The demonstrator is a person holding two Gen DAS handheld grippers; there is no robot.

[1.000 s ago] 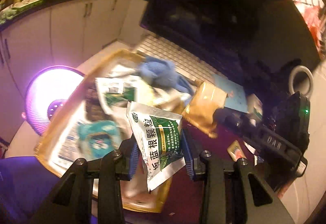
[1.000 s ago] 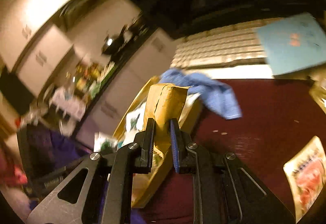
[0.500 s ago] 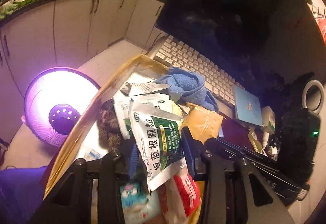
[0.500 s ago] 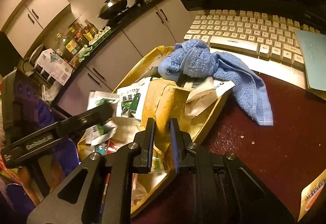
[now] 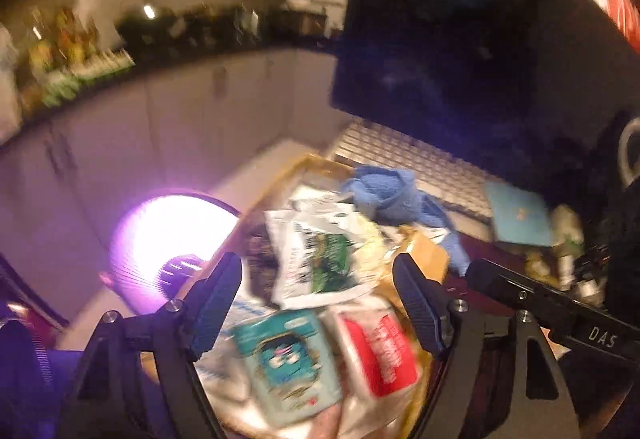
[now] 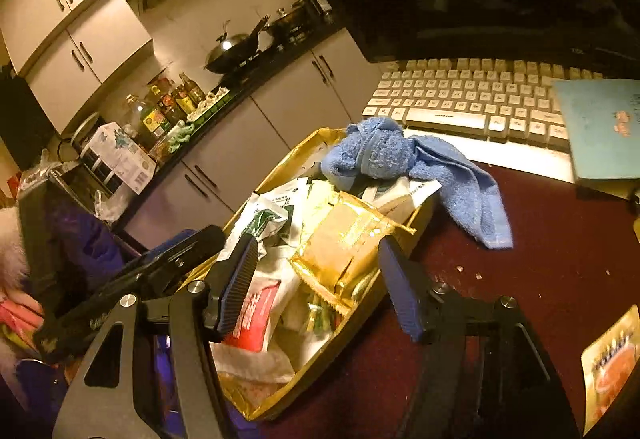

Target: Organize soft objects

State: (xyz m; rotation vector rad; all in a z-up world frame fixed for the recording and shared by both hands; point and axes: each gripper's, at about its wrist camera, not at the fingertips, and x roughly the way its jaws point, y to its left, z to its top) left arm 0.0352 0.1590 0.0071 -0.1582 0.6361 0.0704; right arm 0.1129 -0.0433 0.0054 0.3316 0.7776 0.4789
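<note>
An open gold box on the maroon table holds a pile of soft packets. My left gripper hovers over it, its jaws opening wide. The white-and-green packet lies loose on the pile below, touched by neither pad. My right gripper is also opening, and the gold packet rests in the box, free of its pads. A blue towel sits at the box's far end and drapes over the rim onto the table. Teal and red packets lie nearest me. The left wrist view is blurred.
Behind the box are a white keyboard, a teal notebook and a dark monitor. An orange packet lies on the table at the right. A glowing purple lamp stands left of the box. Kitchen cabinets fill the background.
Both grippers have gone from shut to wide open. The white-and-green packet left the left jaws and the gold packet left the right jaws; both now lie in the box.
</note>
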